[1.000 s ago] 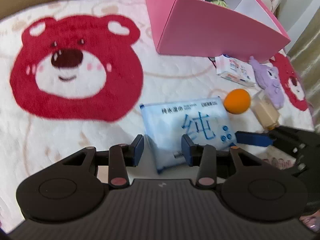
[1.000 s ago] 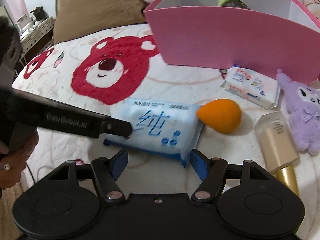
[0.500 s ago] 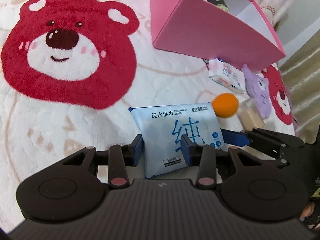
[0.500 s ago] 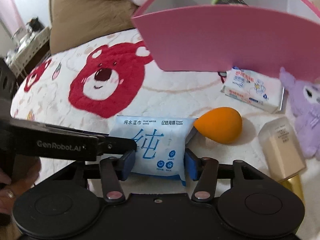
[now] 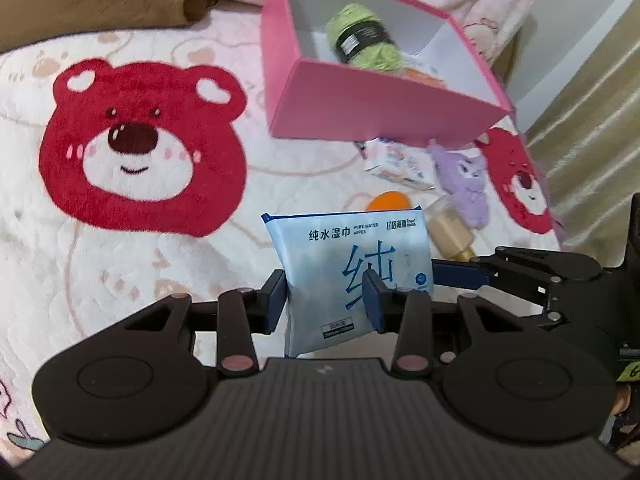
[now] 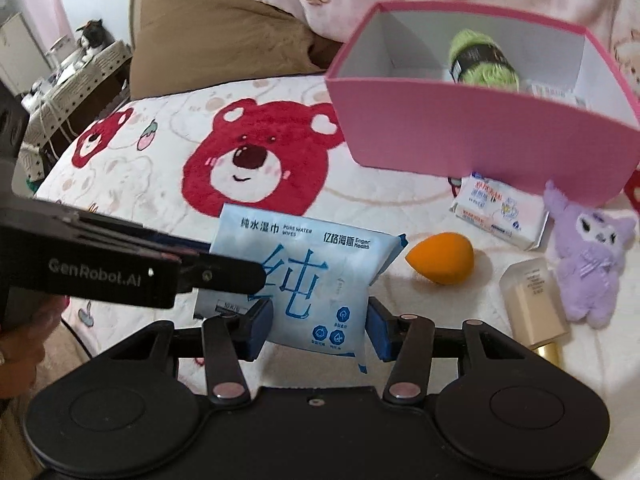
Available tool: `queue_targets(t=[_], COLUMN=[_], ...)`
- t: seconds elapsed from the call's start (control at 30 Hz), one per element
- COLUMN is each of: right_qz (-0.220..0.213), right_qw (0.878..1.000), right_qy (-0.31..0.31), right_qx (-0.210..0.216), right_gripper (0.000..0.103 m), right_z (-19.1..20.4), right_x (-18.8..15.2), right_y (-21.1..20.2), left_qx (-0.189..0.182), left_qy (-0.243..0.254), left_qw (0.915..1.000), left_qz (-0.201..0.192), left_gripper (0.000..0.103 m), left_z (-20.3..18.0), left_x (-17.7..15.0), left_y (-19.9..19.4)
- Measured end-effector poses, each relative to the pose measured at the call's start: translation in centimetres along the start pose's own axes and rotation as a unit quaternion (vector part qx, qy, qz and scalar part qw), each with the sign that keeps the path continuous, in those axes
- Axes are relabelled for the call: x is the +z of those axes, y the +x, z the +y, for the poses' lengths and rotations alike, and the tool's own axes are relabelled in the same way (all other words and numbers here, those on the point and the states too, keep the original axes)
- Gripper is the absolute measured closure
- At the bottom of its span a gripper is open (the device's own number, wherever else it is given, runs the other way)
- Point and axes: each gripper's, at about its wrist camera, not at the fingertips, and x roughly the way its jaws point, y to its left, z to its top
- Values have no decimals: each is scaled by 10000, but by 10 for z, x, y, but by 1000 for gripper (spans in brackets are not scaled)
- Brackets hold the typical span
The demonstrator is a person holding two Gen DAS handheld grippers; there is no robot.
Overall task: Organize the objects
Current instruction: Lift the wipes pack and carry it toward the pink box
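Pink box (image 5: 360, 96), blue wipes pack (image 6: 304, 276), red-bear blanket (image 5: 132, 152).

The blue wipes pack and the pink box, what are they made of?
The blue wipes pack looks like soft plastic film: slightly shiny, with crimped ends, and it bends. The pink box seems to be stiff matte cardboard: flat walls, sharp corners, white inside.

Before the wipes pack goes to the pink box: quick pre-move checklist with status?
1. Left gripper clamped on blue wipes pack: ok.
2. Right gripper pads on the pack's sides: ok; its jaws have just been closing.
3. Pack clear of the blanket: ok, lower edge hangs free.
4. Pink box open on top: ok.
5. Space in box beside green yarn: ok, left part bare.
6. Orange sponge clear of pack: ok, apart.
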Motion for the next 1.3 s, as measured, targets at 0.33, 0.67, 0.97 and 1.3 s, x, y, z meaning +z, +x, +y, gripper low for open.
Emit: queue_targets(t=[0.33, 0.67, 0.97, 1.3], right_qz=[-151, -455, -828, -1116], right_qw=[9996, 9962, 9906, 9854], right_qy=[-127, -549, -694, -773], right_qx=[-223, -493, -842, -1027], right_gripper=[43, 37, 36, 36], right_z=[0, -9, -26, -62], right_x=[4, 22, 44, 106], right_y=[-42, -88, -113, -115], left_qx=[-252, -435, -671, -857], left_qy=[136, 370, 611, 790], left_qw=[9994, 9972, 9921, 9886], left_qz=[-211, -488, -861, -952], left_gripper=[63, 63, 61, 61], left_z=[-30, -70, -102, -117], left_x=[4, 18, 47, 135], left_y=[-24, -48, -54, -29])
